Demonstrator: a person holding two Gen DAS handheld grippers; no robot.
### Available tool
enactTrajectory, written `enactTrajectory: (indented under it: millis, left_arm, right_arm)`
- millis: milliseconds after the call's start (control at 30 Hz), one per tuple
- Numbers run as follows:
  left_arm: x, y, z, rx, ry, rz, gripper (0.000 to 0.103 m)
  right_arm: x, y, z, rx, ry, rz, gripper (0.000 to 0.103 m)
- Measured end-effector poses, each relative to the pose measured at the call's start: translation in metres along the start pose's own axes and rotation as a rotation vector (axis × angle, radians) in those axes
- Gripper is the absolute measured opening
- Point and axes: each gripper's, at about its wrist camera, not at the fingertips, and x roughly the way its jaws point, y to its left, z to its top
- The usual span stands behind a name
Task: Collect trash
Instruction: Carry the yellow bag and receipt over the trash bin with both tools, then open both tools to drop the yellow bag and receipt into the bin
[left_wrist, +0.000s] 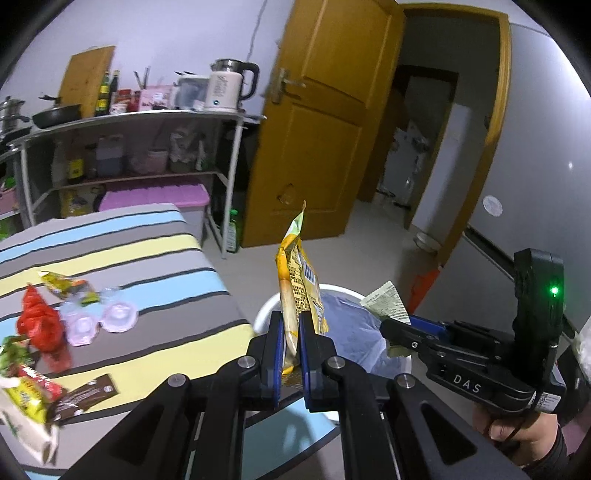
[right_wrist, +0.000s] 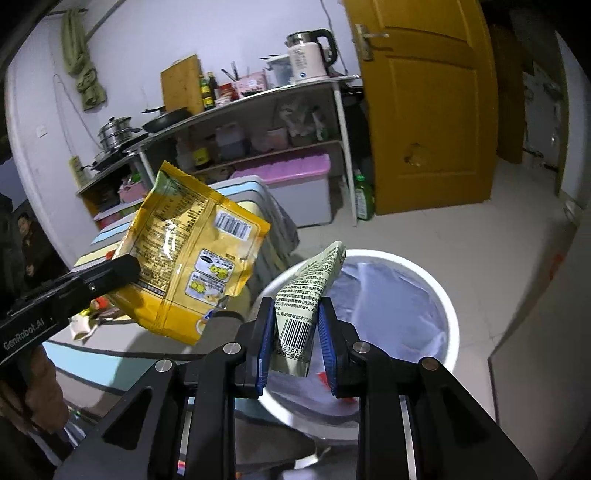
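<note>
My left gripper (left_wrist: 291, 328) is shut on a yellow snack bag (left_wrist: 301, 288), held upright near the rim of the white trash bin (left_wrist: 266, 310). In the right wrist view the same yellow snack bag (right_wrist: 195, 251) hangs to the left of the white trash bin (right_wrist: 452, 325), with the left gripper (right_wrist: 122, 273) clamped on its edge. My right gripper (right_wrist: 295, 325) is shut on a pale green packet (right_wrist: 306, 295) over the bin's near rim. The right gripper (left_wrist: 397, 328) and its pale green packet (left_wrist: 388, 301) also show at the right of the left wrist view.
More trash lies on the striped table (left_wrist: 147, 258): a red bag (left_wrist: 38, 321), clear jelly cups (left_wrist: 99, 317), a brown wrapper (left_wrist: 86, 398) and other wrappers. A metal shelf (left_wrist: 147, 122) with a kettle stands behind. An orange door (left_wrist: 325, 122) is open at the right.
</note>
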Motion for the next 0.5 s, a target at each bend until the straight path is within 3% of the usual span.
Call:
enactTrajectory:
  millis: [267,500]
  left_arm:
    - [0.038,-0.013,-0.003,0.024,0.064,-0.036,0.008]
    - [0.064,-0.015,-0.007,0.031,0.113,-0.048,0.008]
  right_arm:
    - [0.017,-0.026,-0.006,0.045,0.041,-0.018,0.027]
    - [0.033,-0.038,-0.011,0.055,0.092,-0.033,0.038]
